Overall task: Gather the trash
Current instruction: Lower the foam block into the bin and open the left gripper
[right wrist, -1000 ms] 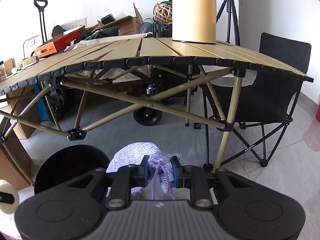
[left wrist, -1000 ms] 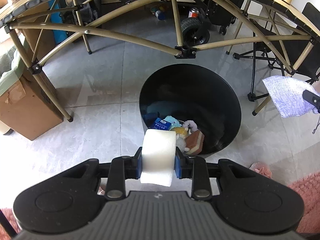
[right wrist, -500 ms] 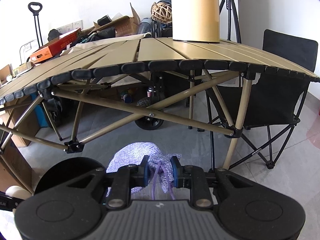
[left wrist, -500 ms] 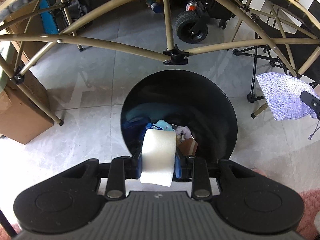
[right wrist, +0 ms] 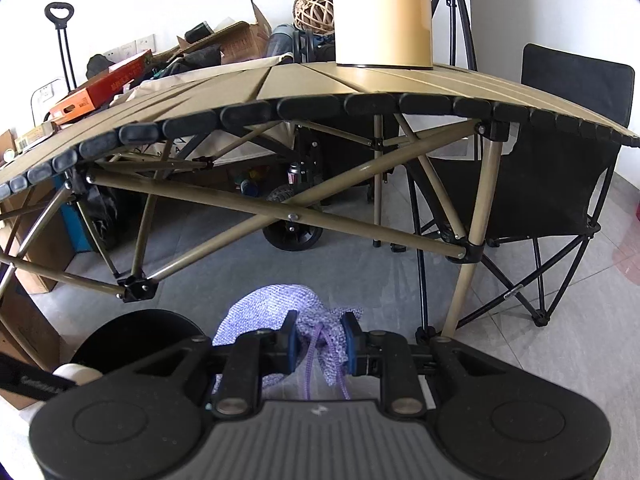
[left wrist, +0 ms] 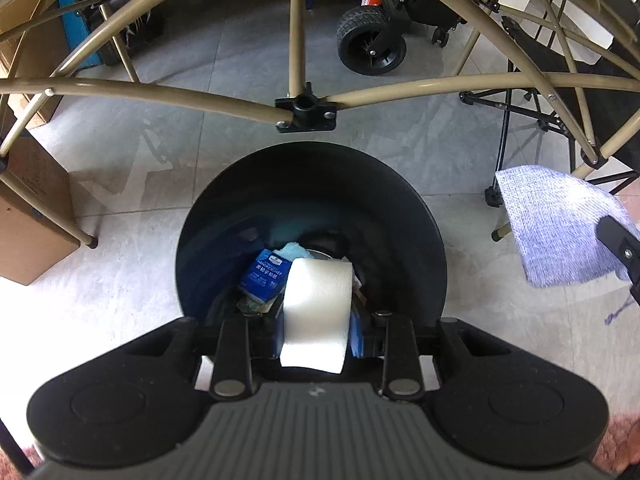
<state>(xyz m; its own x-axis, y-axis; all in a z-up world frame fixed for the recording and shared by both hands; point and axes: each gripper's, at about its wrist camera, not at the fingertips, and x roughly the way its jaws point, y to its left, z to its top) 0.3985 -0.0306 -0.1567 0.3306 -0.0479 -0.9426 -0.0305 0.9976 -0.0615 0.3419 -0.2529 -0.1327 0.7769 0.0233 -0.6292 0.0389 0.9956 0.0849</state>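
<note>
Black bin (left wrist: 312, 184) under the folding table's frame (left wrist: 304, 108) already holds a blue packet (left wrist: 266, 274) and scraps. Left gripper (left wrist: 316, 336), clamped on a white foam roll (left wrist: 316, 312), hangs above the bin's near rim, release pending. Right gripper (right wrist: 320, 346), right of the bin, pinches a purple mesh cloth (right wrist: 276, 308), next in line.

The mouth of the black bin (left wrist: 312, 184) is found open from above, unobstructed across its width; its floor is partly taken up by a blue packet (left wrist: 267, 276) and other litter. Directly beyond the far rim, passage is barred by the desk's tan cross-braces (left wrist: 420, 88) and their black joint (left wrist: 306, 114). To the right, a folding chair's legs (left wrist: 502, 152) stand near. Bare floor tiles (left wrist: 132, 184) are left clear to the left, bounded by a cardboard box (left wrist: 32, 216).
</note>
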